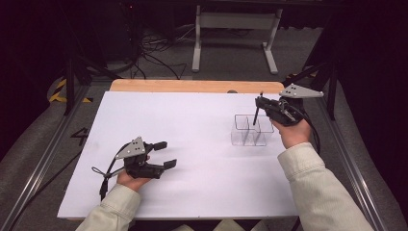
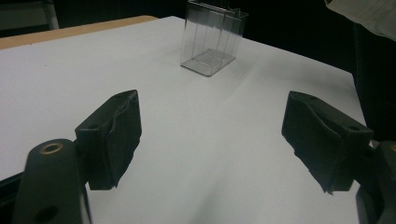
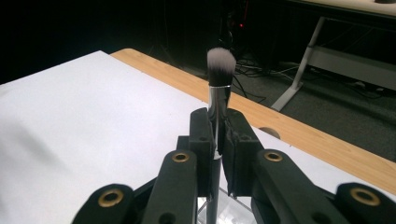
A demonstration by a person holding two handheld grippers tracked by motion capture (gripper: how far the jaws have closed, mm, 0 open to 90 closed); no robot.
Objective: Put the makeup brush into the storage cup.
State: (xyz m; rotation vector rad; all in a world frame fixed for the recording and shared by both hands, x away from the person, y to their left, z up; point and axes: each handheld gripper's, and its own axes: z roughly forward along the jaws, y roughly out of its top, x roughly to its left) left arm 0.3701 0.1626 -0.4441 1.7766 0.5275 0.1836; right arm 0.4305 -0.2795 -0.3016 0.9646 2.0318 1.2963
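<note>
Lower left of the high view: left gripper (image 1: 166, 154) held low over the white table (image 1: 192, 144) by a hand in a pale sleeve (image 1: 113, 209), jaws spread wide and empty, pointing toward the right of the frame. Same wide gap seen in the left gripper view, with bare white surface between the two black jaws. Farther up, right of centre in the high view: clear plastic organizer (image 1: 250, 131) standing on the white surface, split into compartments; seen again at the top centre of the left gripper view as a see-through box (image 2: 212, 39). Just above and to the right of it, right gripper (image 1: 258, 102) held up off the table, jaws closed tight on a makeup brush (image 1: 257, 110) by its shiny handle. In the right gripper view, brush (image 3: 219, 81) upright between the pinched jaws, white-tipped bristles at upper centre, handle running down toward the clear box at the bottom edge. Whether the handle's lower end touches the box: cannot tell. Beyond, along the table's far edge, a bare wooden strip (image 1: 192, 85).
</note>
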